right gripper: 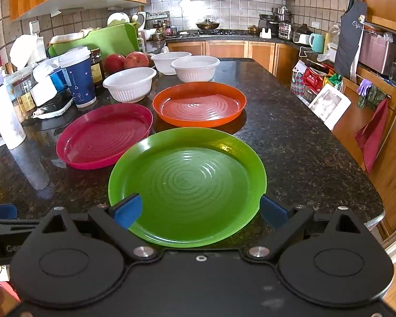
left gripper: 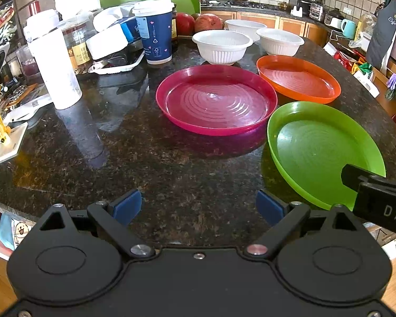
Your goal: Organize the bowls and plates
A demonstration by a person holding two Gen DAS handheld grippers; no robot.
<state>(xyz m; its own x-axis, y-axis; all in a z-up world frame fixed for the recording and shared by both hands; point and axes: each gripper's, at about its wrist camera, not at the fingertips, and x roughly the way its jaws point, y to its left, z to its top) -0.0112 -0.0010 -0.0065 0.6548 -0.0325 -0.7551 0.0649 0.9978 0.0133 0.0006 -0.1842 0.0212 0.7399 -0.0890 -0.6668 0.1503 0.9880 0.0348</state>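
- On the dark granite counter (right gripper: 290, 132) lie three round plates, all flat and face up, so none has a long axis or pointing direction: a green plate (right gripper: 187, 182) nearest, a magenta plate (right gripper: 103, 137) to its left, an orange plate (right gripper: 199, 104) behind it.
- Behind the plates stand three white ribbed bowls (right gripper: 129, 83), all upright with mouths open to the ceiling; the rear bowl is partly hidden by the one in front of it.
- Over the near edge of the green plate hovers the right gripper (right gripper: 202, 208), its blue pads spread wide to either side of the plate; whether they touch the rim I cannot tell.
- Over bare counter in front of the magenta plate hangs the left gripper (left gripper: 199, 207), jaws also spread apart and holding nothing.
- At the right edge of the left wrist view, the green plate is partly covered by the other gripper's black finger.
- Left of the bowls stand one blue paper cup (right gripper: 78, 79), a white bottle (left gripper: 54, 63) and two red apples (right gripper: 126, 60); the clutter beyond them is hard to make out.
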